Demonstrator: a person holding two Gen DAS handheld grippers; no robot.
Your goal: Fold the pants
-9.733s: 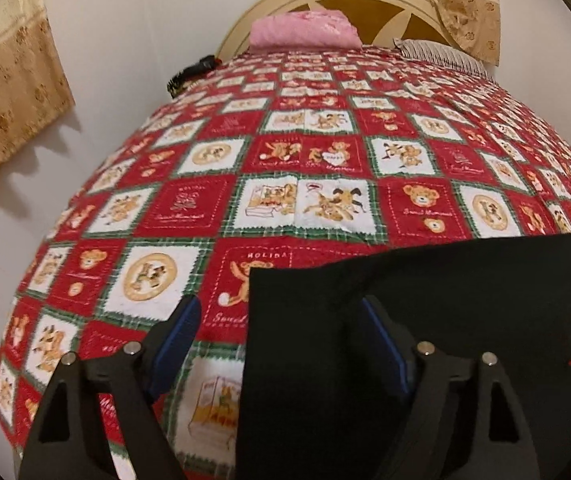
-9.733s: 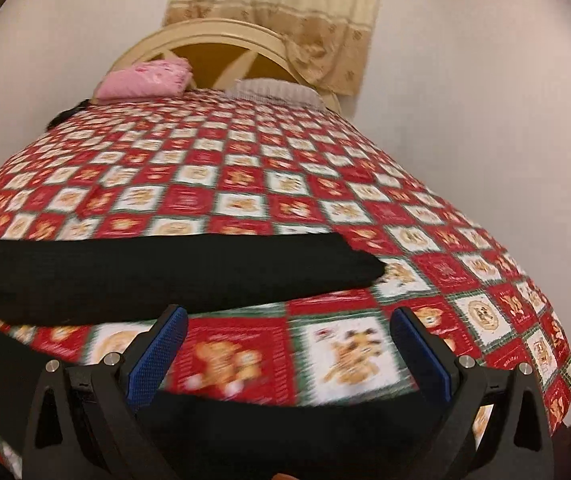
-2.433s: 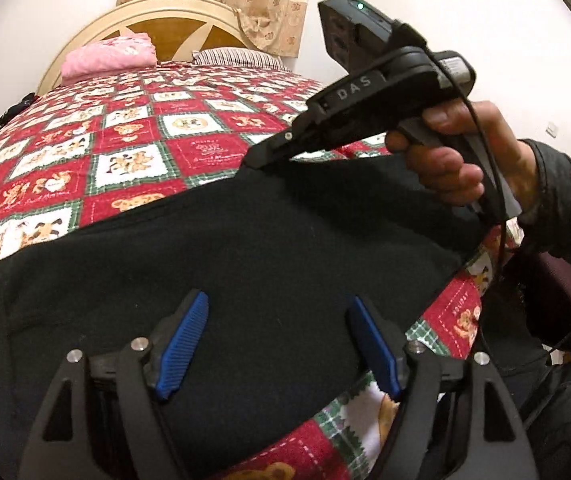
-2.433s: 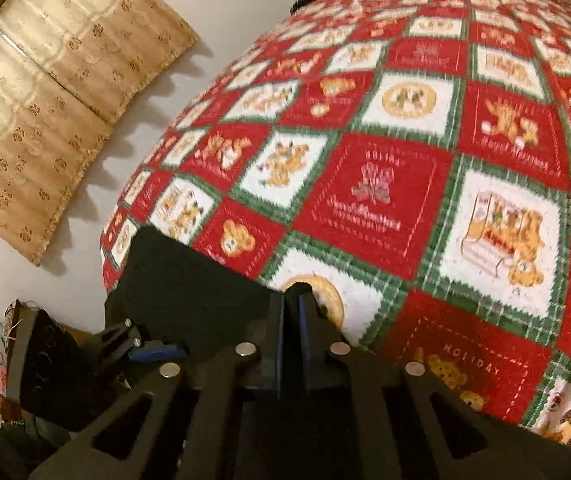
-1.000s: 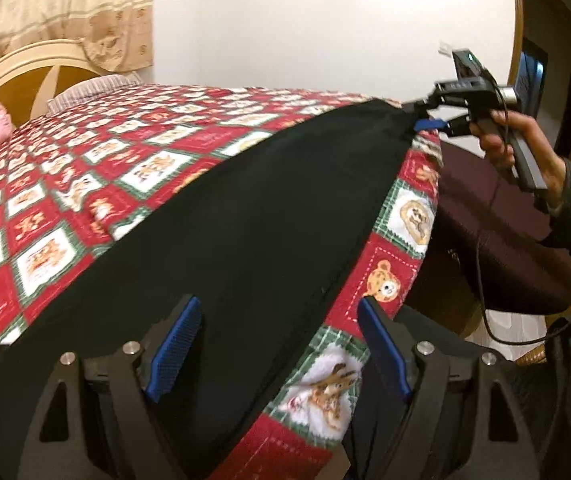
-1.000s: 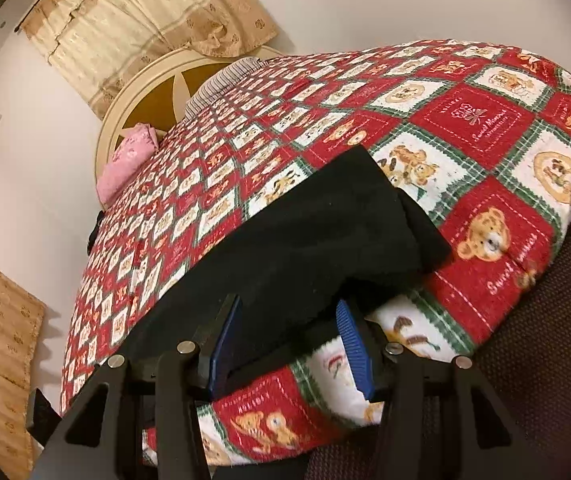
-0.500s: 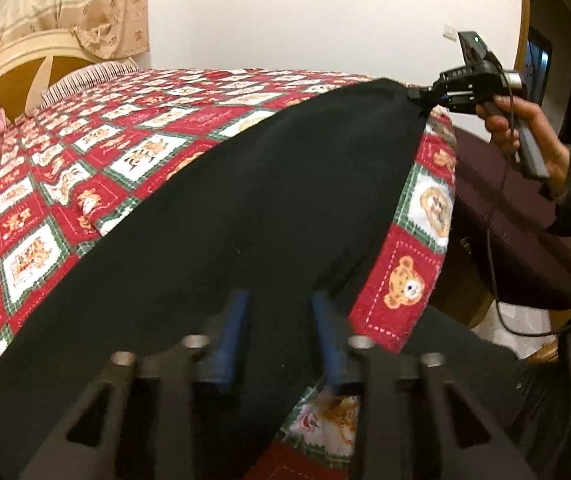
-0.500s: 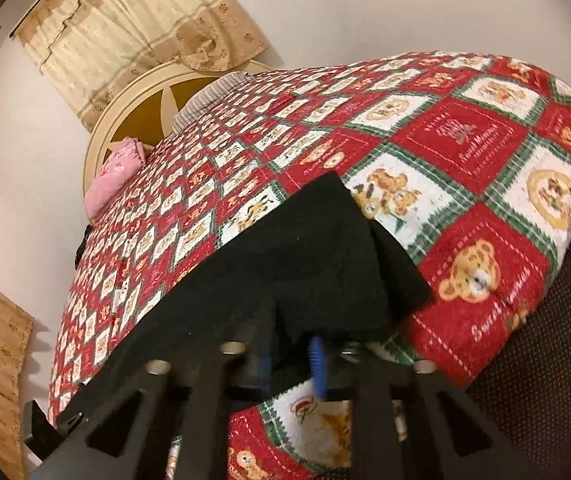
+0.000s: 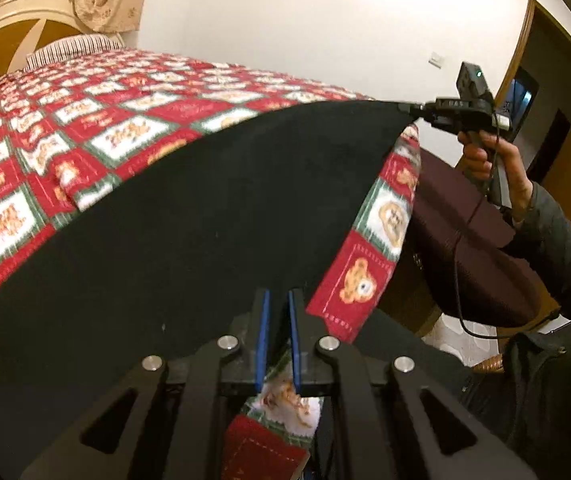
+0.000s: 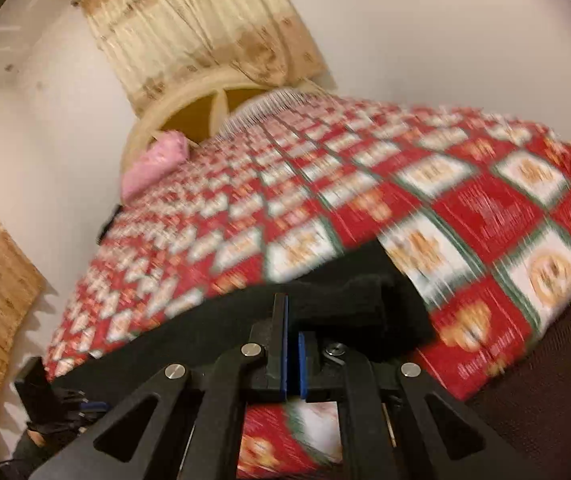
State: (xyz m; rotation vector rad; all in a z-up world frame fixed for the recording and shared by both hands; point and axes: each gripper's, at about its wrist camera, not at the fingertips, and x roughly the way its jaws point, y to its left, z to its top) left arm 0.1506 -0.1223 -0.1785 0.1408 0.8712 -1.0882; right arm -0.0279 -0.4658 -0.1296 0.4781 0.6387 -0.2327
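Observation:
The black pants (image 9: 189, 216) lie stretched along the near edge of the red teddy-bear quilt (image 9: 85, 120). My left gripper (image 9: 278, 312) is shut on the near edge of the pants. My right gripper (image 10: 292, 332) is shut on the folded far end of the pants (image 10: 349, 300). In the left wrist view the right gripper (image 9: 409, 110) holds the far corner of the cloth, lifted slightly off the quilt. In the right wrist view the left gripper (image 10: 81, 404) shows at the lower left, at the other end of the pants.
The quilt (image 10: 365, 184) covers the whole bed. A pink folded cloth (image 10: 153, 164) and a striped pillow (image 9: 69, 46) lie by the headboard (image 10: 189, 112). A dark maroon seat (image 9: 465, 216) stands beside the bed's corner. Curtains (image 10: 1, 292) hang on the wall.
Both grippers have closed from open onto the edge of the pants, one at each end. The right end of the pants is lifted and the cloth is drawn taut.

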